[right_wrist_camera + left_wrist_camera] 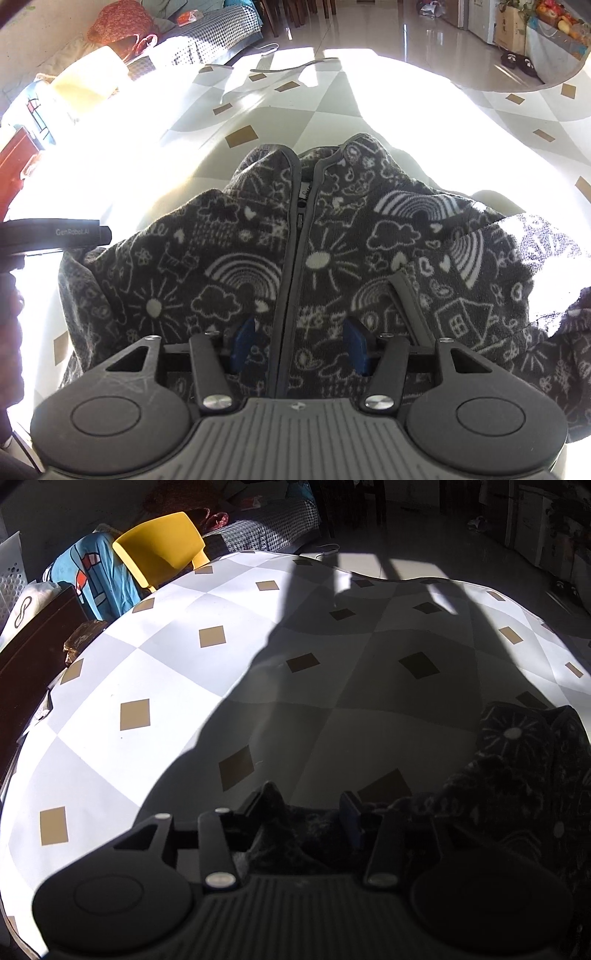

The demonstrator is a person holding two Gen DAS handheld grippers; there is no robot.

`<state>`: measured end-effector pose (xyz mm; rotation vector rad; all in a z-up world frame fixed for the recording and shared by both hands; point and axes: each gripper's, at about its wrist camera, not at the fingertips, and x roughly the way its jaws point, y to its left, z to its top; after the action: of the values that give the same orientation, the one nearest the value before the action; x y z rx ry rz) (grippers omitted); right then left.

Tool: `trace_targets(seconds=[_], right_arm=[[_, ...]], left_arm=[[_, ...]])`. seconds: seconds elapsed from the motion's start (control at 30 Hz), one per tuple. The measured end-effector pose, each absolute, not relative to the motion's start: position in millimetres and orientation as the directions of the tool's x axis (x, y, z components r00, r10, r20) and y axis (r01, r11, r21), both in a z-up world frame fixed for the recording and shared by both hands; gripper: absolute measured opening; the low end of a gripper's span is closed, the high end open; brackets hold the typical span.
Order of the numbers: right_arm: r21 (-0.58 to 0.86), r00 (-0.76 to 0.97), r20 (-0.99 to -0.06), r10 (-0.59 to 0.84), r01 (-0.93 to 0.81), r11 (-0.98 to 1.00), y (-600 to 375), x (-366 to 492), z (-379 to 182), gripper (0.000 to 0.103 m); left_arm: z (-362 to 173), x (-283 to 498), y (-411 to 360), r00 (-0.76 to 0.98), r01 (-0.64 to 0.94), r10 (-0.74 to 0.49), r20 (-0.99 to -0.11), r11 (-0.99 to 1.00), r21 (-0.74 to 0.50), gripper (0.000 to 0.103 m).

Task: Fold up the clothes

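A dark grey fleece jacket (258,266) with white doodle print and a front zip lies spread on the table, collar away from me. My right gripper (300,341) is open just above its lower front, blue pads either side of the zip. In the left wrist view the jacket (517,775) lies in shadow at the right, and a fold of it (291,823) sits between the left gripper's fingers. My left gripper (308,808) has its jaws apart around that fold. The left gripper also shows at the left edge of the right wrist view (55,236), beside the jacket's sleeve.
The table wears a grey-and-white diamond cloth with tan squares (147,686). A yellow chair (162,546) and a blue garment (96,579) stand beyond its far left edge. A dark wooden cabinet (33,657) is at the left. A sofa with a checked cover (218,33) lies behind.
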<state>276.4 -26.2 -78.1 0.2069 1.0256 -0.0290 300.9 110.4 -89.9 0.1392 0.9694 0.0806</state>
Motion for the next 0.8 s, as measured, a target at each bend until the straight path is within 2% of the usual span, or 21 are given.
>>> trace_targets(seconds=[0.07, 0.5, 0.7, 0.8], right_arm=[[0.185, 0.534, -0.840, 0.093, 0.122, 0.975, -26.0, 281.9, -77.3, 0.052], [0.282, 0.569, -0.806, 0.162, 0.129, 0.951, -11.0, 313.7, -86.3, 0.053], [0.296, 0.594, -0.788, 0.163, 0.134, 0.946, -1.7, 330.0, -91.8, 0.053], [0.292, 0.609, -0.781, 0.139, 0.159, 0.943, 1.2, 339.3, -95.9, 0.053]], left_arm=[[-92.7, 301.9, 110.8, 0.555, -0.020, 0.143, -0.819, 0.987, 0.158, 0.053], [-104.4, 312.9, 151.7, 0.482, -0.235, 0.226, -0.847, 0.964, 0.123, 0.053], [-117.3, 314.7, 154.6, 0.417, -0.225, 0.166, -0.893, 0.971, 0.075, 0.054], [-120.6, 311.2, 146.0, 0.415, -0.200, 0.168, -0.894, 0.976, 0.091, 0.054]])
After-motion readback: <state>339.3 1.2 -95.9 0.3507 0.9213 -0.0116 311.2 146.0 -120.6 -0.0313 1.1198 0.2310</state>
